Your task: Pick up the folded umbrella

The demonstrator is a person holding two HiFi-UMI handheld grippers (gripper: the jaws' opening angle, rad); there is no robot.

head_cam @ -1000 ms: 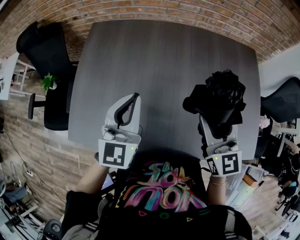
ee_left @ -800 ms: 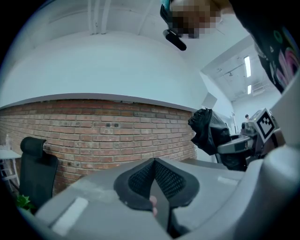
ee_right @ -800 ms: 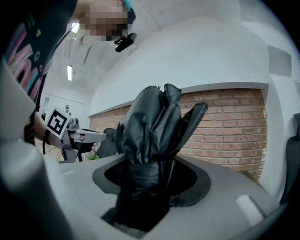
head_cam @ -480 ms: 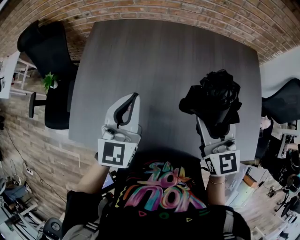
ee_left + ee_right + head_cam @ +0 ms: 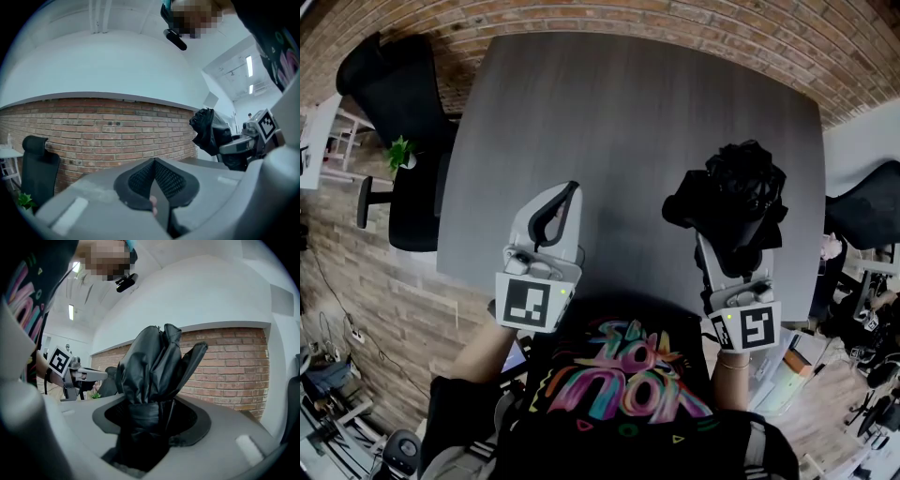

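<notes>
So, L to R: your left gripper (image 5: pixel 568 193) sits over the table's (image 5: pixel 628 112) near edge, and only its own view shows the jaws pressed together w/ nothing between. Your right gripper (image 5: pixel 733 246) clamps the folded umbrella (image 5: pixel 737 197). Head view hides that grip under black fabric, but the right gripper view shows both jaws squeezing the bundle's strapped waist, folds fanning above.

The umbrella (image 5: pixel 739 199) is crinkled black cloth (faintly glossy); table (image 5: pixel 619 122) matt grey woodgrain; wall (image 5: pixel 581 13) rough brick
</notes>
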